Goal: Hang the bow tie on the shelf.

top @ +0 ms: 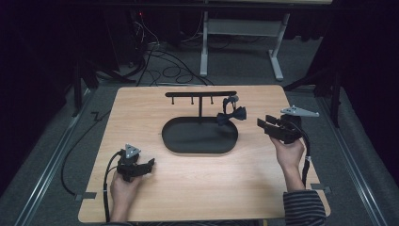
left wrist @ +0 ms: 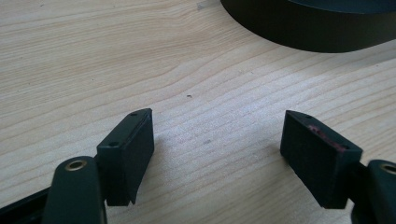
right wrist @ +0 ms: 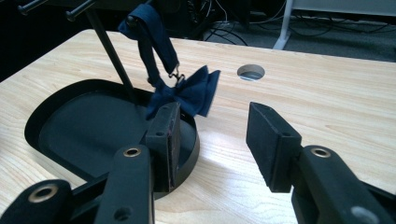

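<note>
A light wooden worktop (top: 197, 179) carries a black accessory stand (top: 201, 94): an oval tray base (top: 179, 141) with an upright post and a horizontal bar fitted with small pegs. A dark blue bow tie (top: 231, 116) hangs by its strap from the right end of that bar, its bow dangling just over the right rim of the tray. The other pegs look bare.

The right gripper (top: 266, 127), held in the person's right hand (top: 288, 153), sits just right of the bow tie, its jaws spread apart with nothing between them. In the right gripper view the bow tie (right wrist: 184, 93) hangs just beyond the jaws.

The left gripper (top: 149, 165) rests at the near left, well apart from the stand, jaws spread and holding nothing.

Judging by this, the bow tie already hangs on the stand and the right gripper is clear of it; whether it is being hung or fetched cannot be told.
</note>
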`<control>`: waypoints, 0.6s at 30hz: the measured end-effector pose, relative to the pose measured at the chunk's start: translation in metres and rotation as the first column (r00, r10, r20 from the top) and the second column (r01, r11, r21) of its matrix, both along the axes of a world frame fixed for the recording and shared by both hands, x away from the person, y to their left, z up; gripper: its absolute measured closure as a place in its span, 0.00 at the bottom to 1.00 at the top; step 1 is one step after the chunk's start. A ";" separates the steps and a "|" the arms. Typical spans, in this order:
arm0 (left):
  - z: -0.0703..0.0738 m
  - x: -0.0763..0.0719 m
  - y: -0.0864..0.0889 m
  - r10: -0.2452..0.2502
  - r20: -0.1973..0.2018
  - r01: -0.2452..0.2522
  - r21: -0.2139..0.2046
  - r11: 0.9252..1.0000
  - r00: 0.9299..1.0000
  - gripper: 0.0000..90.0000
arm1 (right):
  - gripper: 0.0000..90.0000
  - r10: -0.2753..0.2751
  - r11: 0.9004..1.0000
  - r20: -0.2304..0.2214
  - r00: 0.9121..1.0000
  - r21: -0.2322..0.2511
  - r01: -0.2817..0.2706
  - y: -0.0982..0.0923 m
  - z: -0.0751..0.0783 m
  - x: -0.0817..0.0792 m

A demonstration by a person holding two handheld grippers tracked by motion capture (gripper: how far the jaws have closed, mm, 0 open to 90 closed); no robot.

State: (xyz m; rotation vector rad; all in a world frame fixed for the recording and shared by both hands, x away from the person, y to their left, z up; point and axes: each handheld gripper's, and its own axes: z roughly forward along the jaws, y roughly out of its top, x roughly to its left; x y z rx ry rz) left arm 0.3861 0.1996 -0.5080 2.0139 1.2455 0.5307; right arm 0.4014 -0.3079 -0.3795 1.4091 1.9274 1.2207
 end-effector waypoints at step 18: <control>0.000 0.000 0.000 0.001 0.000 -0.001 0.000 1.000 1.000 0.29 | 0.63 -0.001 1.000 0.001 1.000 0.019 0.001 -0.009 -0.007 -0.013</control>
